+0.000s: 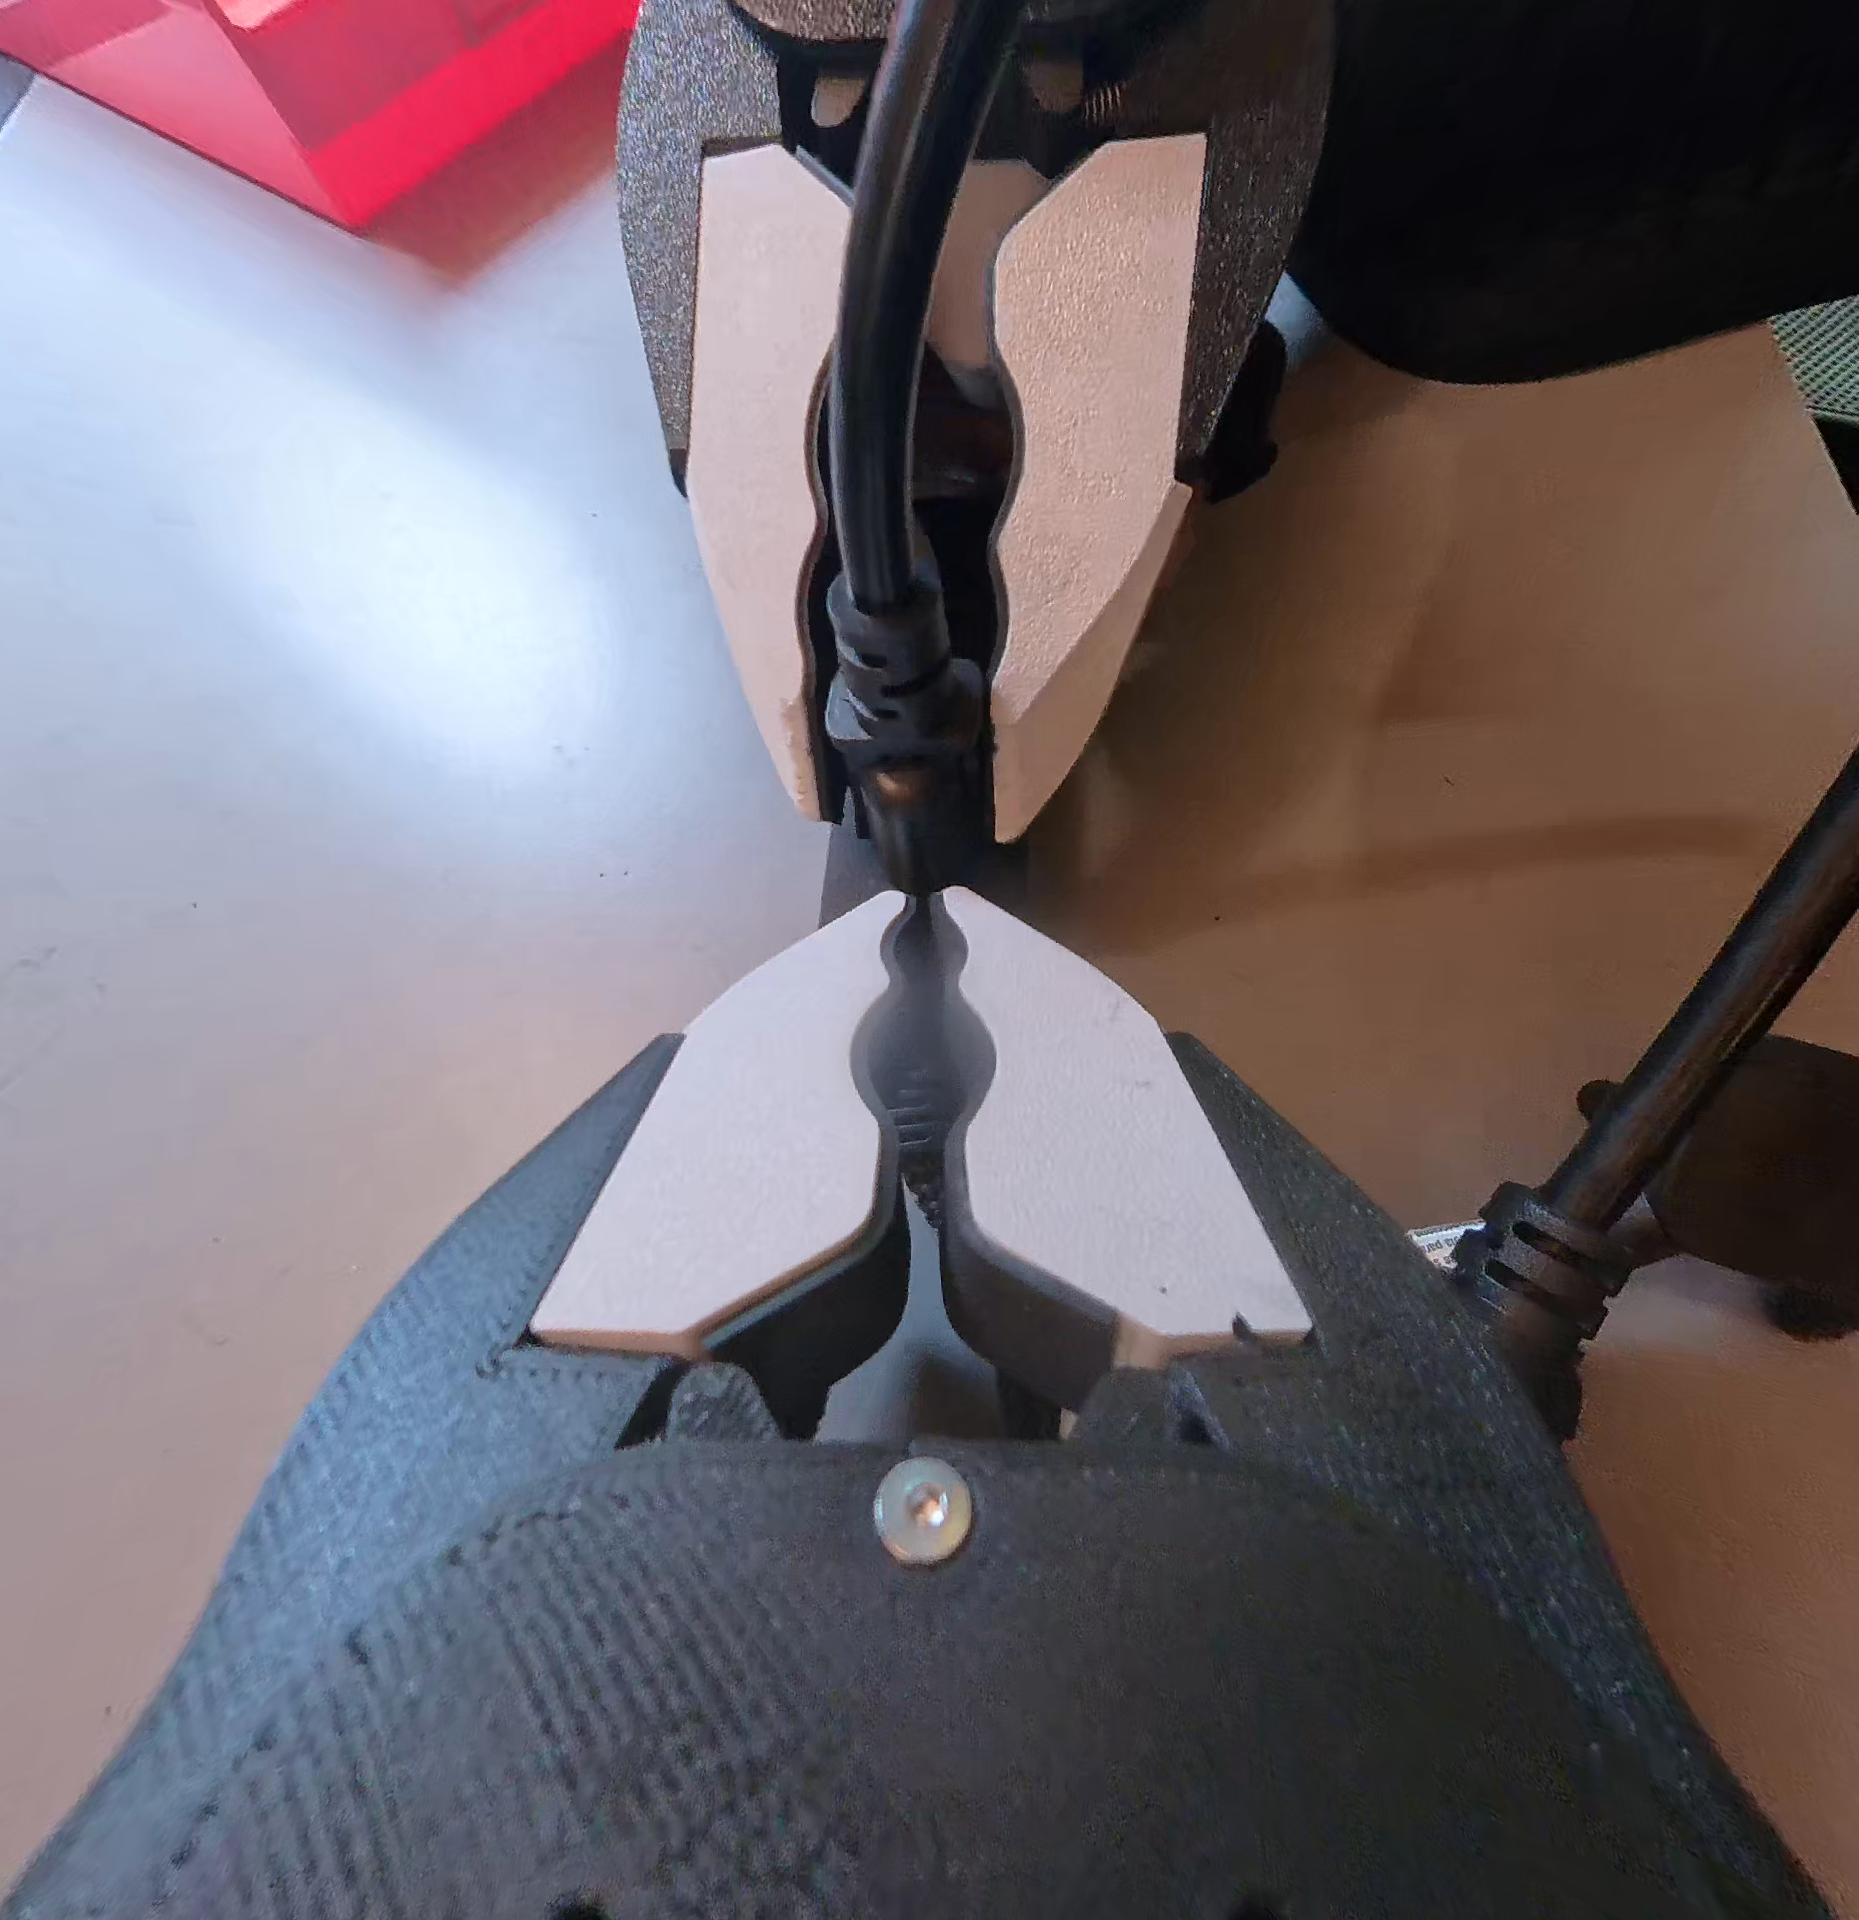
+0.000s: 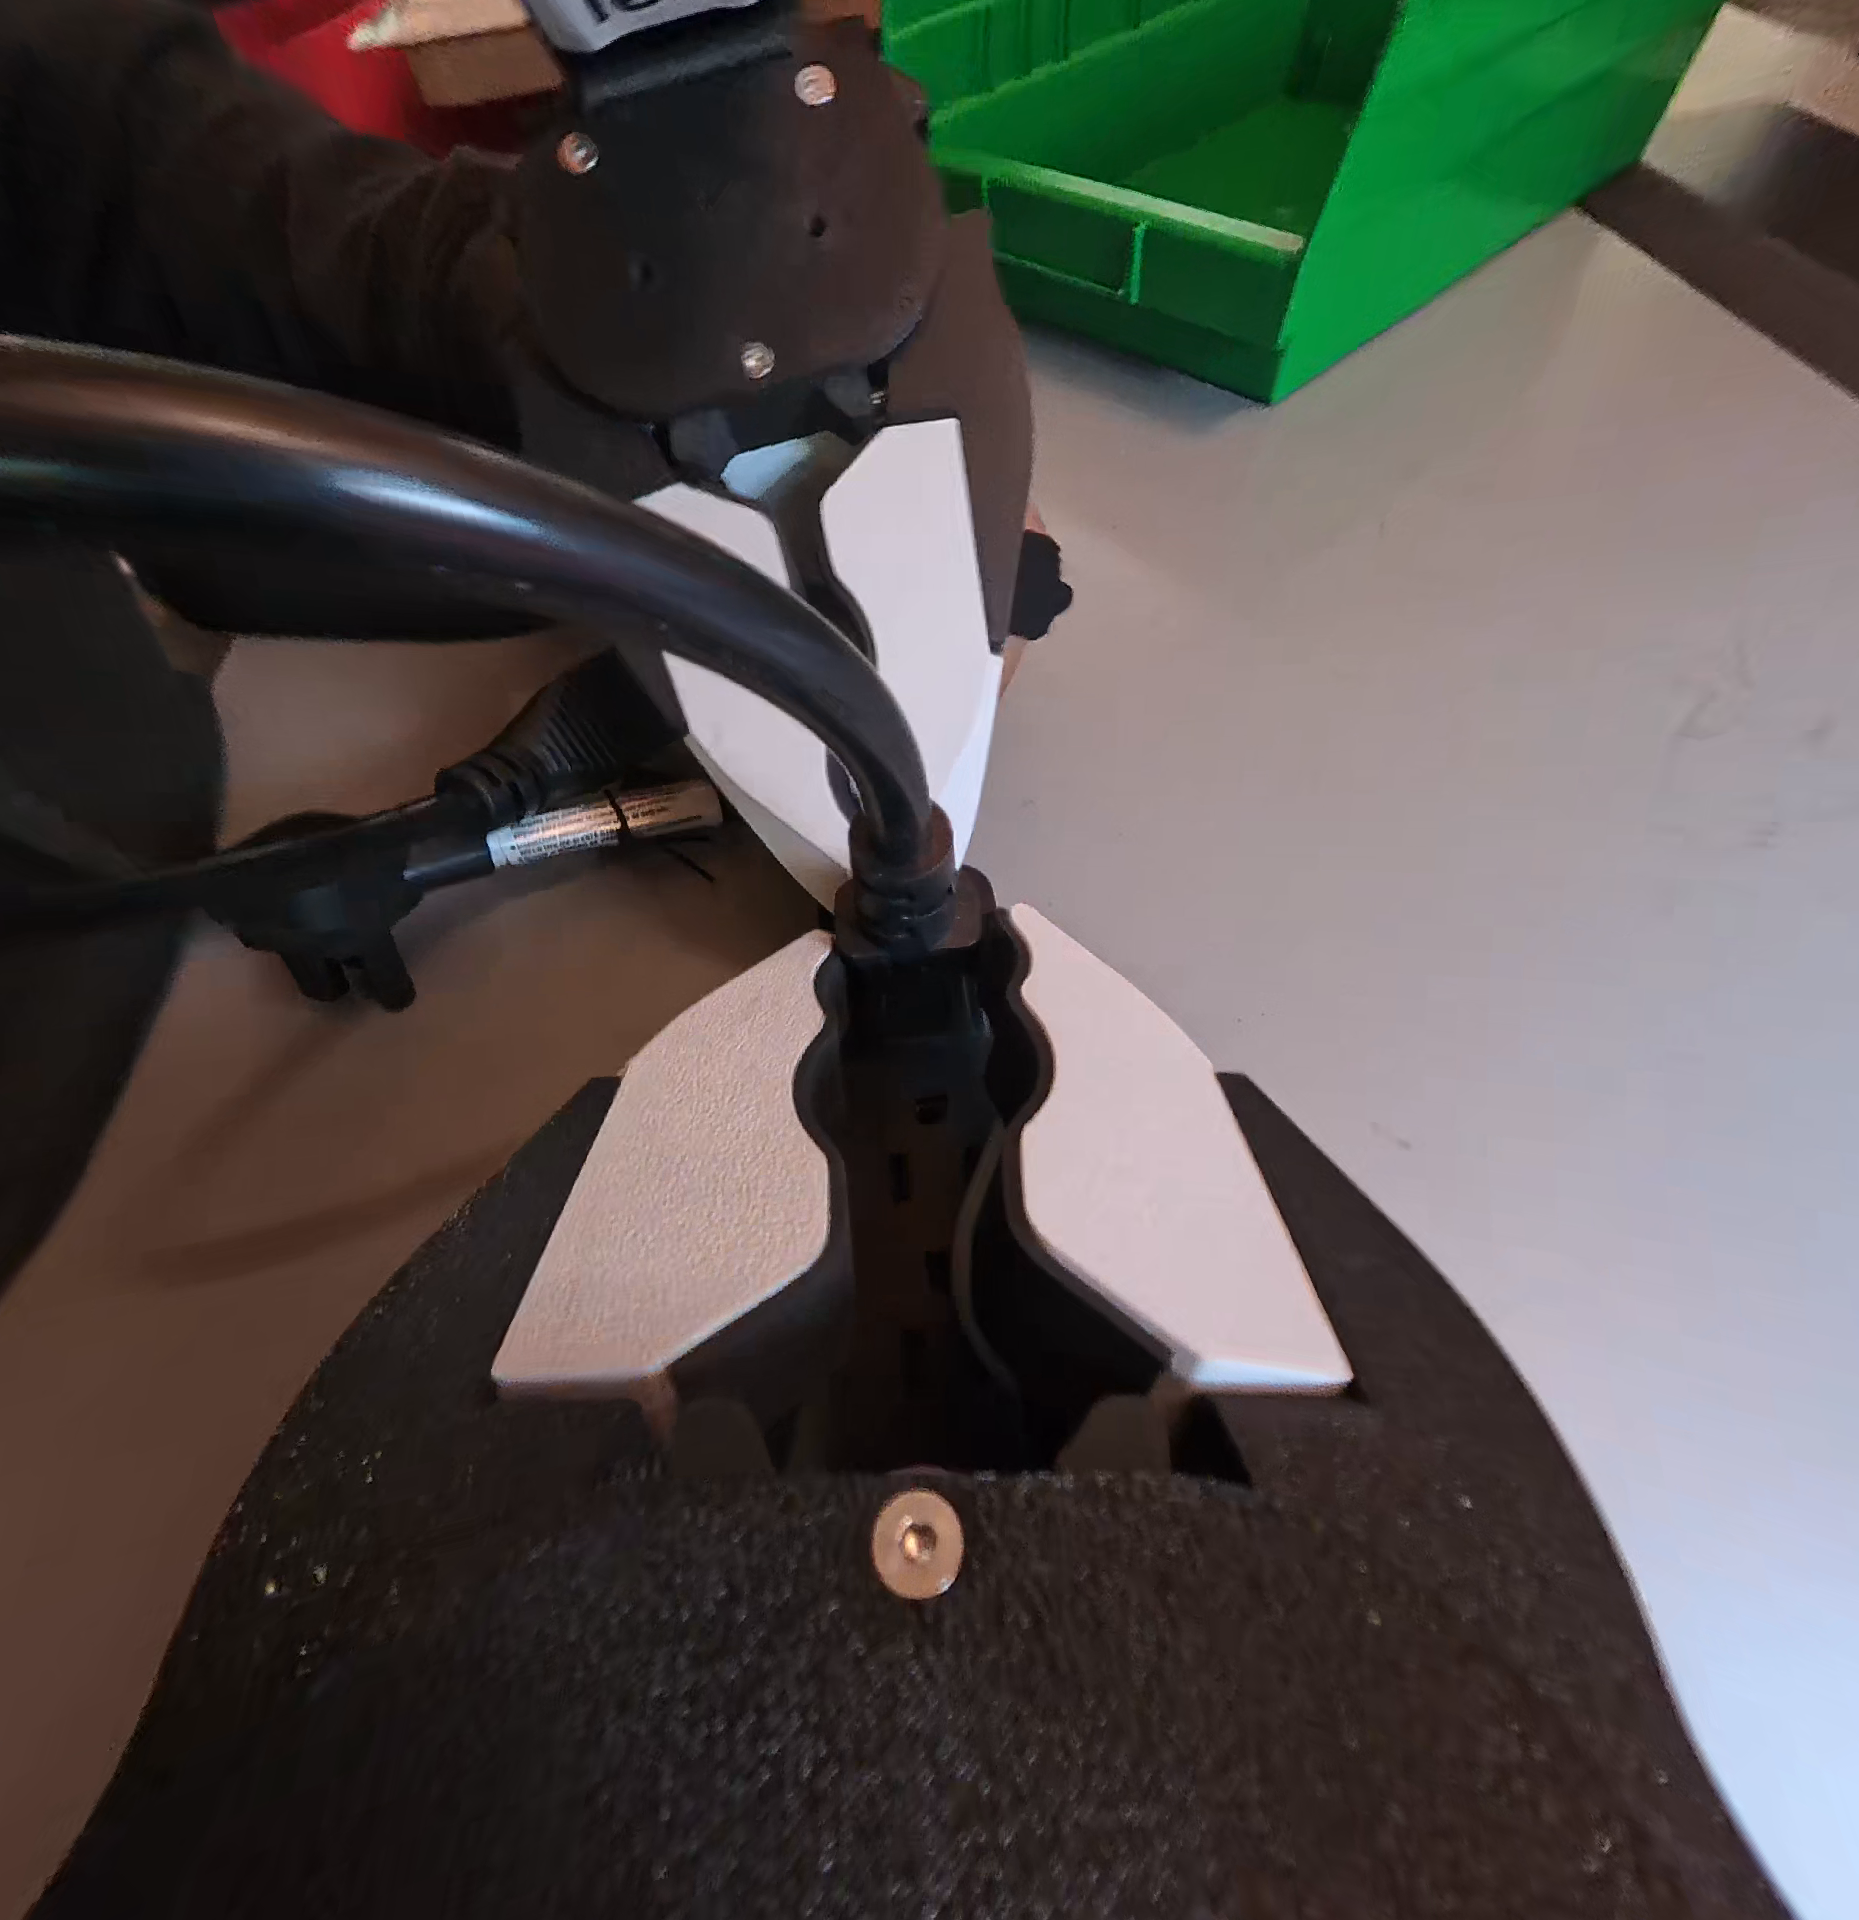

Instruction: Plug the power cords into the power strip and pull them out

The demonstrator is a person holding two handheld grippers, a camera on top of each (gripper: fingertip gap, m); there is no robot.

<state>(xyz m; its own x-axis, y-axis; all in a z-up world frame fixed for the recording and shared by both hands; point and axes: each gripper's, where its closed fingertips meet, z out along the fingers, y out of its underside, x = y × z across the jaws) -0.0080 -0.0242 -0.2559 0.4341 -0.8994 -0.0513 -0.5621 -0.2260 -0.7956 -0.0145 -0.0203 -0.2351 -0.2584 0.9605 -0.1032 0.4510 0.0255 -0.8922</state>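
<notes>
My right gripper (image 2: 920,930) is shut on a black plug (image 2: 909,997), which stands upright over the black power strip (image 2: 904,1174) seen between its fingers. The plug's prongs are hidden. Its thick black cord (image 2: 489,540) arcs away to the left. My left gripper (image 1: 920,896) is shut, tip to tip with the right gripper (image 1: 909,821), right beside the plug (image 1: 899,717). A dark piece of the strip (image 1: 847,868) shows just beyond its tips. In the right wrist view the left gripper (image 2: 852,868) points down at the strip's far end.
Two loose plugs lie on the table: one with a label band (image 2: 551,758) and one with prongs showing (image 2: 322,935). One also shows in the left wrist view (image 1: 1527,1257). A green bin (image 2: 1216,208) stands at the back, a red bin (image 1: 312,104) far left. A dark sleeve (image 2: 177,208) is nearby.
</notes>
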